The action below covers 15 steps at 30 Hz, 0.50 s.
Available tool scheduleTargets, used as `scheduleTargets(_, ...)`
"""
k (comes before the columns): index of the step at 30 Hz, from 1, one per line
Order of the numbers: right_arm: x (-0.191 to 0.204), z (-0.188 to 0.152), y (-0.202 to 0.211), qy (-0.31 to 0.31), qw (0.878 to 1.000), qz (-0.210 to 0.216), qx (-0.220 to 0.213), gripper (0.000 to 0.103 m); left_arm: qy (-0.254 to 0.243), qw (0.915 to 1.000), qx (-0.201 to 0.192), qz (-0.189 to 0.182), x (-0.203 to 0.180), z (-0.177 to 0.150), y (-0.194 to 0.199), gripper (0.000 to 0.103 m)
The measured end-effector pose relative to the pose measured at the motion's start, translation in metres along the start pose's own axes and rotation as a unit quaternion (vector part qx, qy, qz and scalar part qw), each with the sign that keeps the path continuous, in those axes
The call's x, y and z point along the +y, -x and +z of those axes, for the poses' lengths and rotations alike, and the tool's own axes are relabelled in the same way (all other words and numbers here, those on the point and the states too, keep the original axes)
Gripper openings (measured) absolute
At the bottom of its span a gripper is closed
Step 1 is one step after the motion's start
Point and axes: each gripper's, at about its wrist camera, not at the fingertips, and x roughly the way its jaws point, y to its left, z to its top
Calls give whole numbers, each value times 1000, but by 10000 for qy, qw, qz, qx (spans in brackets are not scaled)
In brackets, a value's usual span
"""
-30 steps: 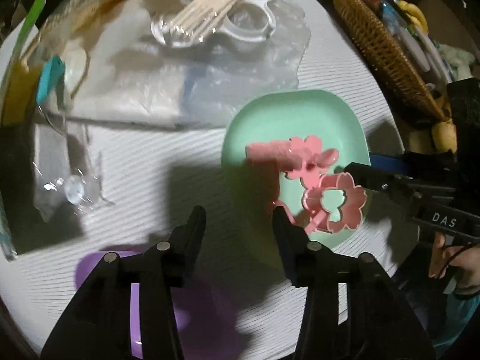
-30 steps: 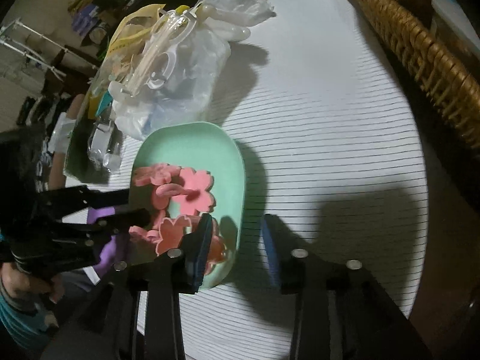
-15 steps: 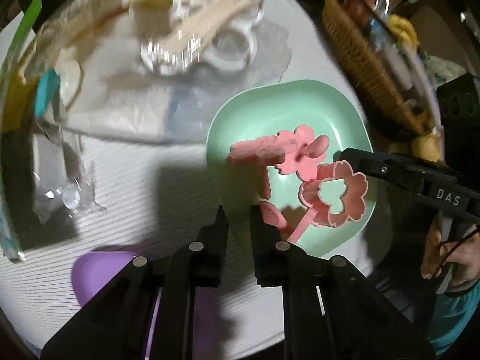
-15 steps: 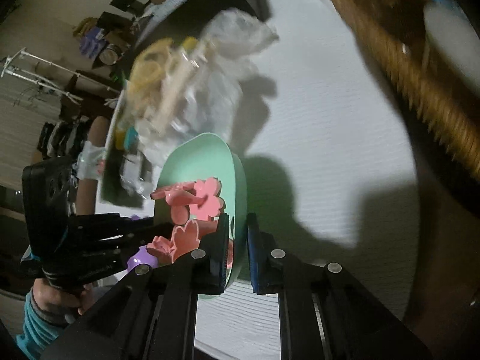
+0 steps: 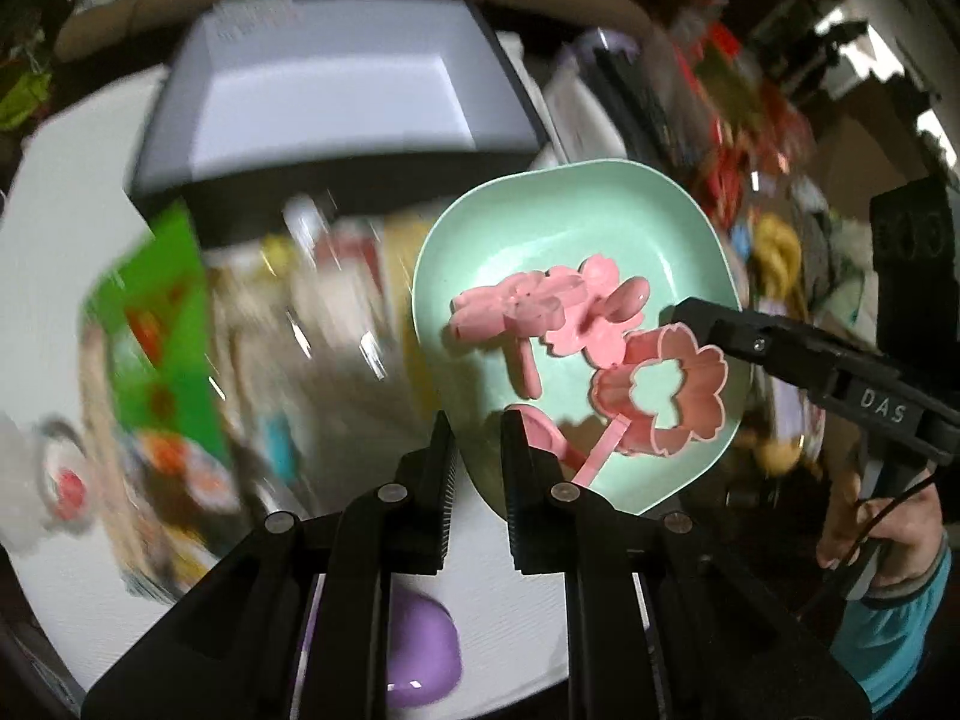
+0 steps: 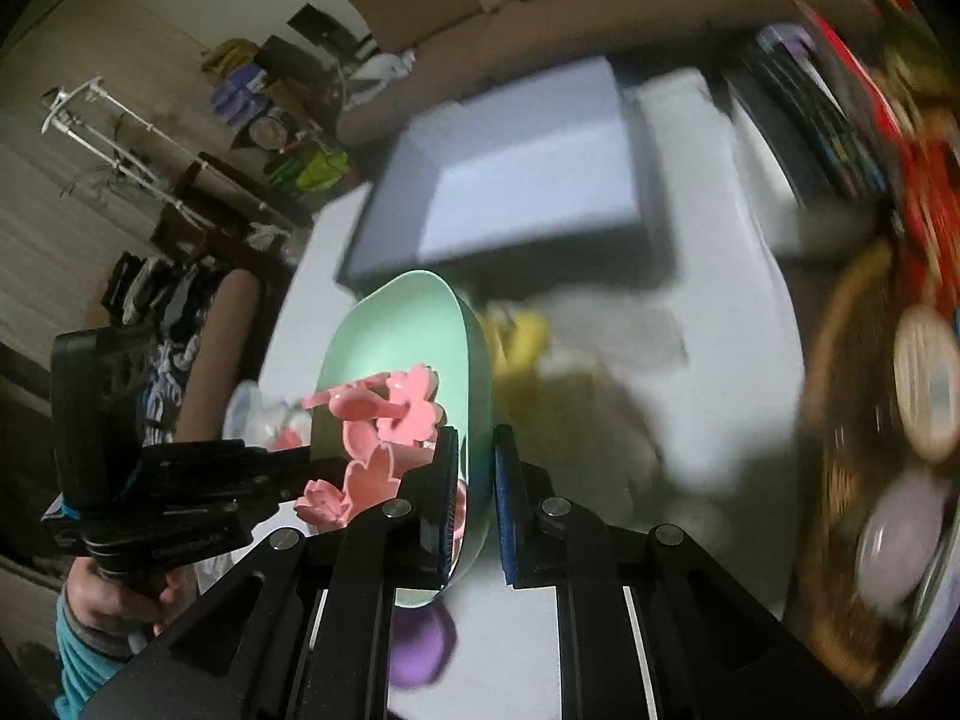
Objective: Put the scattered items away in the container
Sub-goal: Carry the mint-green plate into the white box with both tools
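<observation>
A spill is the main risk here: the mint-green dish (image 5: 600, 210) is carried clear of the tabletop (image 5: 522, 594) by its rim alone, and the loose pink flower-shaped pieces (image 5: 606, 324) lying inside could slide out if either side is tipped or lifted unevenly. Nearest the left wrist camera, the left gripper (image 5: 477, 438) is seen with its jaws drawn almost together, pinched on the near edge of the dish; a slip could be caused there by the thin rim and the smooth plastic. On the opposite edge, the right gripper (image 6: 476, 459) is likewise nearly closed, its jaws clamped across the rim. A purple object (image 5: 420, 654) is left on the tabletop below. Farther off, the grey open box (image 5: 336, 102) is seen, judged to be the container, and a collision with its near wall could be caused by a low approach.
</observation>
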Motion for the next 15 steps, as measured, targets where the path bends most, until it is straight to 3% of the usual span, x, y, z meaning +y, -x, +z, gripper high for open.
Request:
scheduleTargets(7, 13, 88, -47, 53, 9999, 110, 8, 11, 316, 9994, -100, 93, 49, 92, -6, 13)
scheduleTargets(15, -10, 169, -145, 119, 9993, -203, 284, 11, 814, 9966, 74, 26, 116, 181, -73, 13)
